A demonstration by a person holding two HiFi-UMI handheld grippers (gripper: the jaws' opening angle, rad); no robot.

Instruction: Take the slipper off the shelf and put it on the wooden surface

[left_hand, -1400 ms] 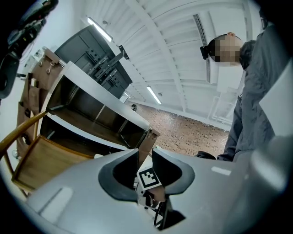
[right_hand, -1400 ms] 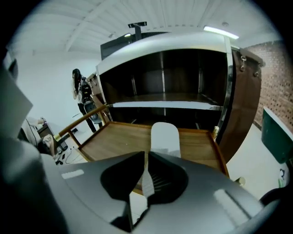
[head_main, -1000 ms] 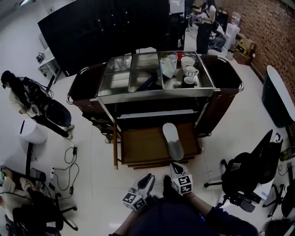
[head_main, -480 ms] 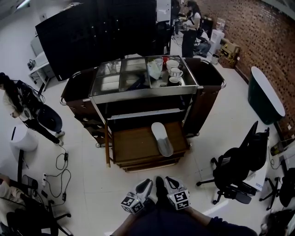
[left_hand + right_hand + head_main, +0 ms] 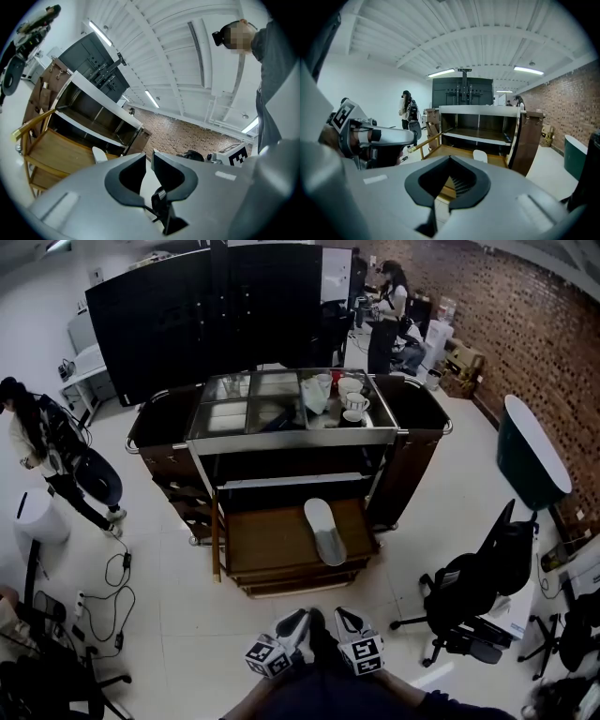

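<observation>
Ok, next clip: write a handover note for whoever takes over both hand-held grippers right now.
Left hand-held gripper: jaws a little apart, have just been closing, nothing between them.
Right hand-held gripper: shut, empty.
Both are held near the person's body, well clear of the cart.
Slipper: lies flat on the wooden surface in front of the shelf; neither gripper touches it.
Done: slipper off the shelf, set down, released.
Left: nothing that shows; the job looks finished.

Pale grey flat slipper [image 5: 323,531], warm brown wooden surface [image 5: 272,545], dark brown trolley [image 5: 412,418], red-brown brick-patterned wall [image 5: 525,315], tall black cabinets [image 5: 187,315], glossy white floor [image 5: 169,577]
</observation>
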